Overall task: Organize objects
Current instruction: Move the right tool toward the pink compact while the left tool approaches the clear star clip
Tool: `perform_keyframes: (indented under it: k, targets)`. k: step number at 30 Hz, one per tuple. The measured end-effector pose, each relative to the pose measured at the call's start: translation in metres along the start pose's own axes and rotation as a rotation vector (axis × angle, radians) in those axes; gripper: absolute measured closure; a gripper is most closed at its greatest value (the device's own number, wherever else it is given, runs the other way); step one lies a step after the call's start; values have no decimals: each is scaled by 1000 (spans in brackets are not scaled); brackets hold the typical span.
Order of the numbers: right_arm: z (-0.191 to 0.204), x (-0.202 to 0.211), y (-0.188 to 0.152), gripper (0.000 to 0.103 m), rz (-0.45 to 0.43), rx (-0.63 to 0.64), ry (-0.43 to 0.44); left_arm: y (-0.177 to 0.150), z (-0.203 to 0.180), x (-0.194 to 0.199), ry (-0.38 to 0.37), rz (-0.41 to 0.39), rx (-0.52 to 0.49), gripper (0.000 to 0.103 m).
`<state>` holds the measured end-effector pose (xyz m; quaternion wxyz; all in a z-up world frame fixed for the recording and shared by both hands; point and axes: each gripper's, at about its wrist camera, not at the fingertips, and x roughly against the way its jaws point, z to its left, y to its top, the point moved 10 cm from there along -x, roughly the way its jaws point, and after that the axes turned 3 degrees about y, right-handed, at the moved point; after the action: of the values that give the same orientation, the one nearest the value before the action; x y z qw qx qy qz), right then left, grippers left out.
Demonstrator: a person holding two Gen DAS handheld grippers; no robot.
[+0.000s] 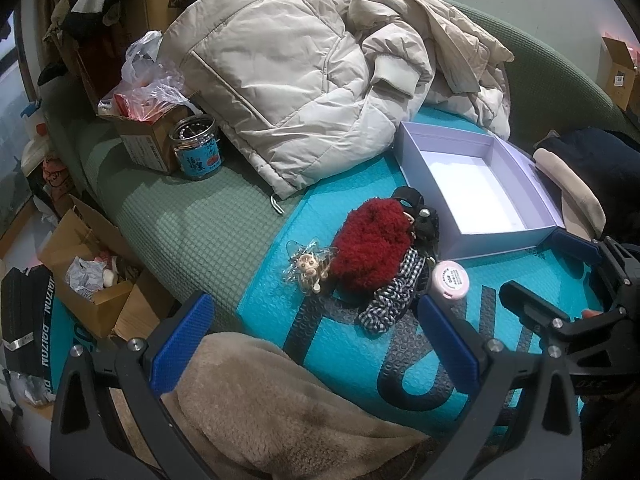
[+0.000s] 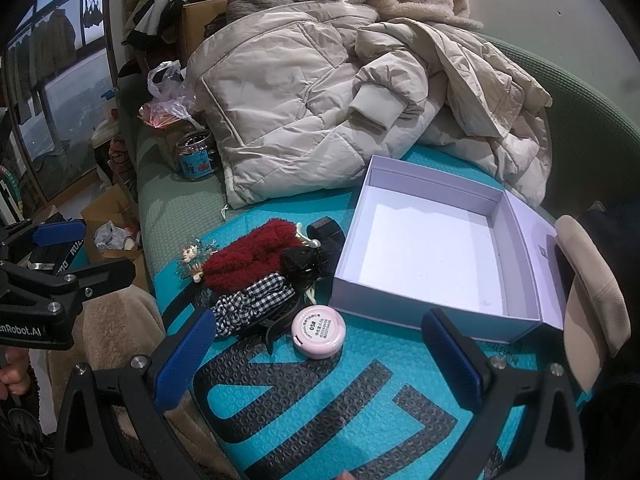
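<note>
An open, empty lavender box (image 1: 472, 184) (image 2: 432, 256) lies on a teal bubble mailer (image 1: 500, 276) (image 2: 320, 400). Left of it lies a pile: a red fluffy scrunchie (image 1: 370, 246) (image 2: 248, 258), a black-and-white checked scrunchie (image 1: 396, 292) (image 2: 252, 304), a black hair clip (image 1: 424, 220) (image 2: 308, 260), a small doll charm (image 1: 308, 266) (image 2: 192, 258), and a round pink compact (image 1: 450, 280) (image 2: 319, 332). My left gripper (image 1: 316, 344) is open and empty, in front of the pile. My right gripper (image 2: 320, 364) is open and empty, just in front of the compact; it also shows in the left wrist view (image 1: 560, 264).
A beige puffer jacket (image 1: 296, 80) (image 2: 320, 108) is heaped behind the box. A glass jar with a blue label (image 1: 196, 148) (image 2: 196, 156) and a cardboard box with a plastic bag (image 1: 148, 120) stand at the left. A tan fleece blanket (image 1: 260, 400) lies at the front.
</note>
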<state>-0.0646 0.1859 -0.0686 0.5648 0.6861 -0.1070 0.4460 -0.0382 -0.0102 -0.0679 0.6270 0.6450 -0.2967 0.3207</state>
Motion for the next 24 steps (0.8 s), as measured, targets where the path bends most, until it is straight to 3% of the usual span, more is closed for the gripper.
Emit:
perform_keyframes:
  k: [24]
  targets:
    - [-9,-20,-15,1,32,-23,16,-6,2,-26,-15,35,28,1]
